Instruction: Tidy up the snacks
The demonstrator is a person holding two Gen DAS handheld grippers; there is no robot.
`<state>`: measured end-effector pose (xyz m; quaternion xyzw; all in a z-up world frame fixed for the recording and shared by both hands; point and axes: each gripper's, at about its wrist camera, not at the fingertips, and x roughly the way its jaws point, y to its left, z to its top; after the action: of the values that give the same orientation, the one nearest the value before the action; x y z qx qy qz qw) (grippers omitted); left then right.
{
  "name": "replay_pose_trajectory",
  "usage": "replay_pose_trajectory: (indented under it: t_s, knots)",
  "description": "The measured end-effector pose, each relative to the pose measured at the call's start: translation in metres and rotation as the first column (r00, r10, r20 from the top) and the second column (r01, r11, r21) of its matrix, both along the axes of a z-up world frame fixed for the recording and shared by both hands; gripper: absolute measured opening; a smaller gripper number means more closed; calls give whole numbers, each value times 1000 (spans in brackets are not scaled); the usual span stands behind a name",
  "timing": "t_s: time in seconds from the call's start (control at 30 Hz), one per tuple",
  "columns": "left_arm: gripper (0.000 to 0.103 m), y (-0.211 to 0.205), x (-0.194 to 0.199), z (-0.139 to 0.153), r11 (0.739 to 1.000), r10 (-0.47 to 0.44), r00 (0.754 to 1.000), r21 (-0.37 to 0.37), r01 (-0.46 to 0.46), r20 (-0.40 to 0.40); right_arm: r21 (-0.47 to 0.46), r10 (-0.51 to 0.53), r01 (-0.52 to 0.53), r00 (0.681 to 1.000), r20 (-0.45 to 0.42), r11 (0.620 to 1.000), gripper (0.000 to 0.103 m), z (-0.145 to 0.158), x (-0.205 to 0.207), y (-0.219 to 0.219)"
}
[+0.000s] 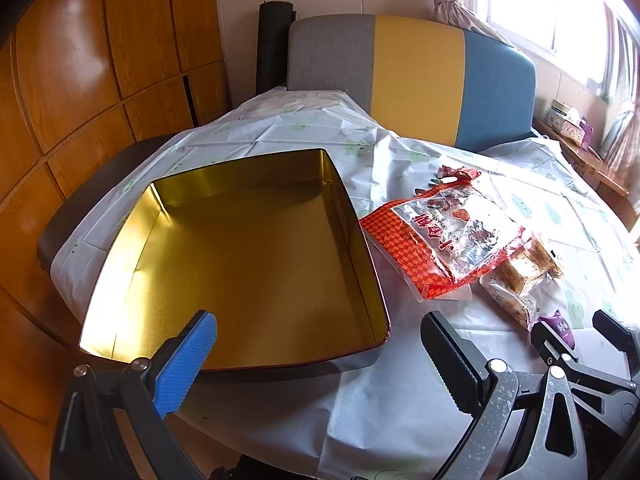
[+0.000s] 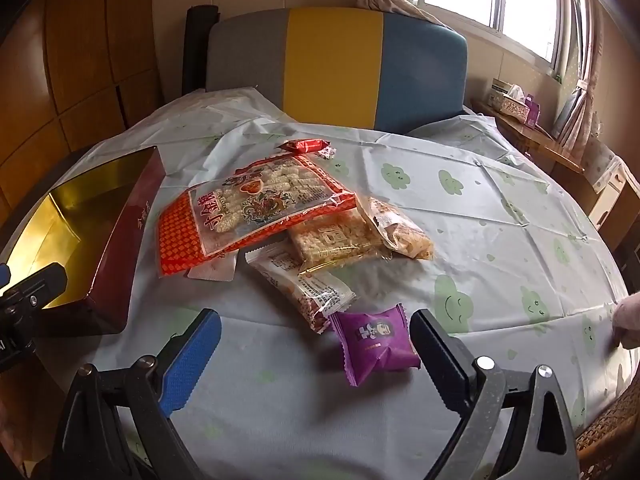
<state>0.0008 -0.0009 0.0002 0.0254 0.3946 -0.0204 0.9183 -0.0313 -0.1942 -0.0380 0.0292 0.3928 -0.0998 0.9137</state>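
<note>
1. Left wrist view. The left gripper (image 1: 320, 344) hangs over the near rim of the gold-lined tin (image 1: 240, 248), its jaws spread wide with nothing between them. The tin stands empty on the tablecloth (image 1: 400, 400). The orange snack bag (image 1: 440, 236) lies just beside the tin's right wall, on top of smaller packets. Risk: the tin sits close to the table's near edge, so a push from the blue finger (image 1: 188, 364) could slide it off. Cut off: the right gripper's finger tips show only at the right border, and the glossy bag's print is washed out by glare.

2. Right wrist view. The right gripper (image 2: 316, 348) has its jaws fully apart, with the purple packet (image 2: 376, 344) lying between them, ungripped. Risk: the puffy wrapper may squirt out when pinched. Hidden: the orange snack bag (image 2: 248, 212) overlaps the rice-cracker packet (image 2: 332, 240); the small red packet (image 2: 308, 146) behind it is too small to read.
</note>
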Motion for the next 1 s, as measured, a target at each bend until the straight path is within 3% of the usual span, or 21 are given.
replay_pose_trajectory:
  t_s: [1.0]
  knots:
    - [102,-1,-7,5,999,-32,999,23,31,17,10,-8,8,1000,19,1000,97,3,-4,-4]
